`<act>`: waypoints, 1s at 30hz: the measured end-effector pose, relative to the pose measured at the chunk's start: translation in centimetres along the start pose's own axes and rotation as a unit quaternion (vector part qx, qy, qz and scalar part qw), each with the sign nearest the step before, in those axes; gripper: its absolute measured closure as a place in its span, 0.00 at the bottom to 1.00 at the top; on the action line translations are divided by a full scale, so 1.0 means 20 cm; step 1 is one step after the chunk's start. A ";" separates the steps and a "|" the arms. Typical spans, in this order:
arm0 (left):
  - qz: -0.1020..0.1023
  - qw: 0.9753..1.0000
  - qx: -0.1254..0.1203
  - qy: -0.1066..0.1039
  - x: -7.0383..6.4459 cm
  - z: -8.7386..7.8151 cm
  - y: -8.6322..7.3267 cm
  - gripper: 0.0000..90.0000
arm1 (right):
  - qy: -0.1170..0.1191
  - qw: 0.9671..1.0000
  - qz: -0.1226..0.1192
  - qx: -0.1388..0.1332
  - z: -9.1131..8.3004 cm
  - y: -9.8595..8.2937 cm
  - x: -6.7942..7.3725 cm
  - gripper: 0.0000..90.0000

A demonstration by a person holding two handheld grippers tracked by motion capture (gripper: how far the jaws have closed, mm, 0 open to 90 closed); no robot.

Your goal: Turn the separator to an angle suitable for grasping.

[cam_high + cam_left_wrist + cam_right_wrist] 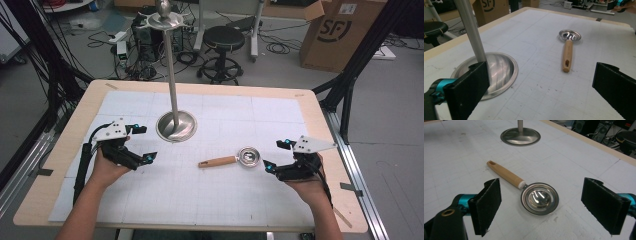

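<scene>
Spoon [235, 160] first: a small metal one with a round, rimmed bowl and a light wooden handle, lying flat on the white gridded mat [225, 200] that covers the tabletop [320, 120]. In the high view its bowl points toward the person's right and its handle toward the left, with a small slot near the handle's end.

From the right gripper view, the spoon [534, 195] sits between and just beyond the two black fingers [486, 205], bowl nearest them, handle running away toward the stand. The right gripper [277, 156] has its fingers spread wide, holding nothing, and it is close to the bowl without touching it. The person's right hand [307, 182] grips it from behind, near the right edge of the mat.

The left gripper [142, 143] is held over the left part of the mat, its fingers [467, 87] also parted and bare. In the left gripper view, the spoon [568, 48] lies well ahead, handle end nearer, and the stand's base is just beside one finger. The left hand [102, 170] holds this gripper low over the mat.

A metal stand [175, 100] rises from a round, shiny base [176, 127] near the middle of the mat, a thin pole going up to a disc on top. The spoon is near that base but clear of it, to the person's right and closer to them.
</scene>
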State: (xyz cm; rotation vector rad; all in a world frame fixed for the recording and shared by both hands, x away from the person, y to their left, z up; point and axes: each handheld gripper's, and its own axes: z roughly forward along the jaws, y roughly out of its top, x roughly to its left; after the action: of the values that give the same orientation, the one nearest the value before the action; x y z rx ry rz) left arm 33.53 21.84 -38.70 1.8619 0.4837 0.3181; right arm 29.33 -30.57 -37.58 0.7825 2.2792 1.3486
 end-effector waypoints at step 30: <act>-0.003 1.000 -0.015 0.000 0.01 -0.02 0.01 0.02 | 0.023 0.997 -0.054 0.049 0.19 0.23 0.05 0.25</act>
State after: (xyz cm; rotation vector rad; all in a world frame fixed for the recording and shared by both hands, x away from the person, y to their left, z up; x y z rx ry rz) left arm 33.52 22.22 -38.47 1.8310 0.4824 0.3199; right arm 32.02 -25.66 -35.23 0.6548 2.4021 1.2251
